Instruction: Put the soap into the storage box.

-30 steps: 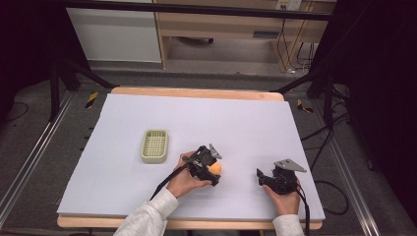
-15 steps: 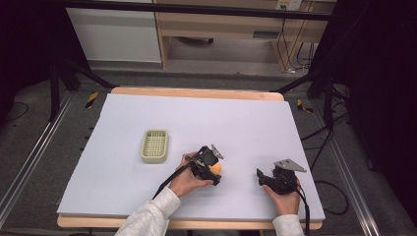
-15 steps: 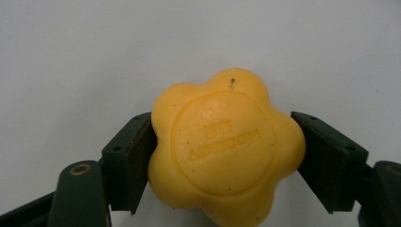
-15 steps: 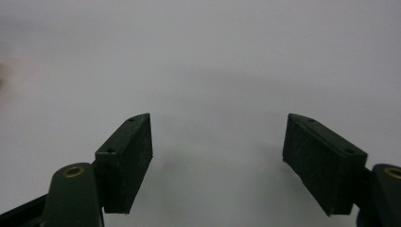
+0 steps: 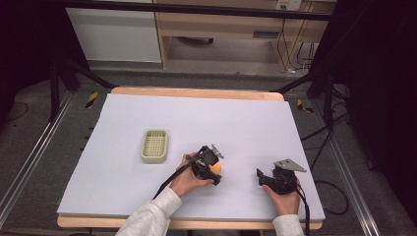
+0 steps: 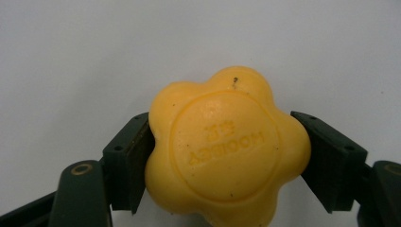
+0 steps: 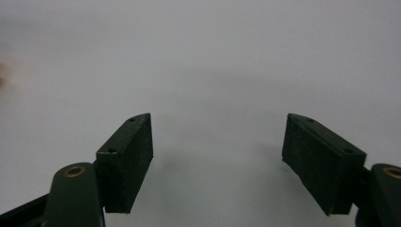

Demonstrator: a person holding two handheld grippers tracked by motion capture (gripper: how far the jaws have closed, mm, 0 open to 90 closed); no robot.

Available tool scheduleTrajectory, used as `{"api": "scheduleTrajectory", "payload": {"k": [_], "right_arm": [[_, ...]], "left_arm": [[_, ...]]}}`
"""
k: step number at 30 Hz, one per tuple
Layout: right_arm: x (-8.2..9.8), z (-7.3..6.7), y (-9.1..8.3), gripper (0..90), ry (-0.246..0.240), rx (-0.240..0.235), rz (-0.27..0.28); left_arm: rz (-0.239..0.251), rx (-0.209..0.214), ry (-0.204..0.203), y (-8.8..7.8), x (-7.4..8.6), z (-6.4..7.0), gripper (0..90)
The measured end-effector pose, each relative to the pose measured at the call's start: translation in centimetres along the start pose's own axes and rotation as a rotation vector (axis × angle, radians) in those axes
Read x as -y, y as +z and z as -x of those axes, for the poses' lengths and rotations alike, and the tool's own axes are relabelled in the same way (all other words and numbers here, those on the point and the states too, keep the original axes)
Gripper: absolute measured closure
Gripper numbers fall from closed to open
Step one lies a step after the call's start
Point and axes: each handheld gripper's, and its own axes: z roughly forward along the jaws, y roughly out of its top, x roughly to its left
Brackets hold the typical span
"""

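A yellow flower-shaped soap bar [image 6: 227,146] with raised lettering sits between the two black jaws of my left gripper [image 6: 222,156], which press on its left and right sides. In the high view the soap [image 5: 216,168] shows as a small orange-yellow spot under the left gripper [image 5: 212,169], low on the white table sheet [image 5: 236,123]. My right gripper [image 5: 263,178] rests further right near the front edge. In its own view the right gripper [image 7: 217,151] stands open over bare white surface, nothing between its jaws.
A pale green slatted basket [image 5: 155,145] stands on the sheet to the left of the left gripper. Black frame legs and cables lie off the table's right side. A wooden table edge [image 5: 196,92] runs along the back.
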Motion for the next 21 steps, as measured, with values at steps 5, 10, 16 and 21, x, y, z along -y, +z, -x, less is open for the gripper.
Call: {"api": "scheduleTrajectory", "payload": {"k": [5, 10, 16, 21], "right_arm": [[0.0, 0.0, 0.01, 25.8, 0.0, -0.001, 0.0], [-0.01, 0.01, 0.02, 26.0, 0.001, -0.002, -0.001], [-0.01, 0.02, 0.0, 26.0, -0.001, -0.003, -0.001], [-0.01, 0.04, 0.02, 26.0, 0.001, -0.004, 0.0]], "left_arm": [[-0.003, -0.001, -0.004, 0.0, -0.03, 0.0, 26.1], [-0.005, -0.004, -0.009, -0.01, -0.06, 0.04, 26.2], [-0.004, -0.001, -0.011, -0.03, -0.05, 0.0, 26.3], [-0.012, 0.0, -0.015, -0.32, 0.06, -0.14, 26.3]]}}
